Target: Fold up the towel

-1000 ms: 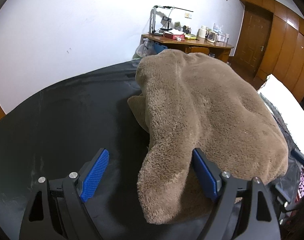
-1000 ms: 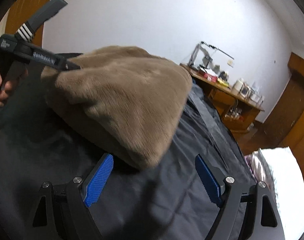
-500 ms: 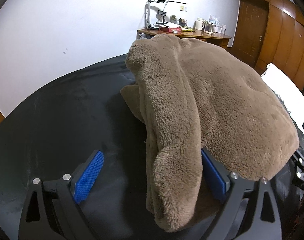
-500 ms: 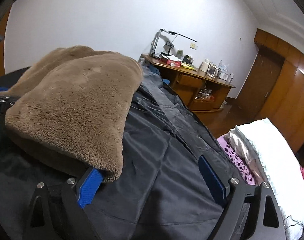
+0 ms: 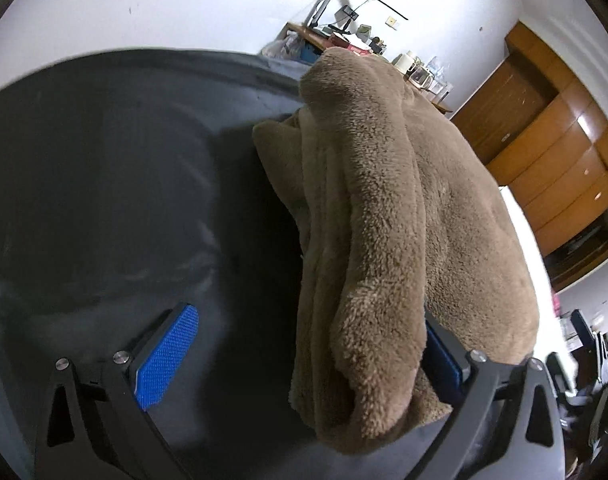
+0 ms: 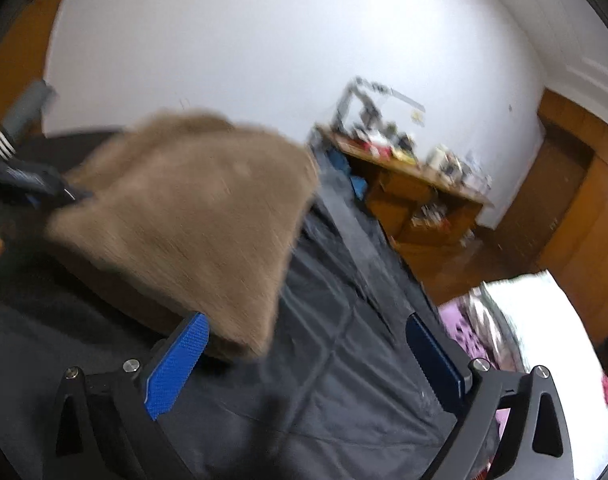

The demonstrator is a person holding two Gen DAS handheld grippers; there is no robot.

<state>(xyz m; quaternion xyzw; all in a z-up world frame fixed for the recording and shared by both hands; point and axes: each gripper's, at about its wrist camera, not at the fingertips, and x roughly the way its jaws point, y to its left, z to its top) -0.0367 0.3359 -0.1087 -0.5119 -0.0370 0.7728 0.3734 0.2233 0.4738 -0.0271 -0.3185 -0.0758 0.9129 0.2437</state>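
Dark cloth-covered surface [image 5: 103,184] fills the lower left of the left wrist frame. Brown towel [image 5: 384,220] lies bunched on it, centre to right, folds hanging over the right finger's pad. Left claw [image 5: 304,356] spread wide, jaws just opened further, towel between them but not pinched. In the blurred right wrist view, right claw [image 6: 308,364] likewise just widened, spread; towel edge [image 6: 191,220] overlaps the left pad [image 6: 175,364].
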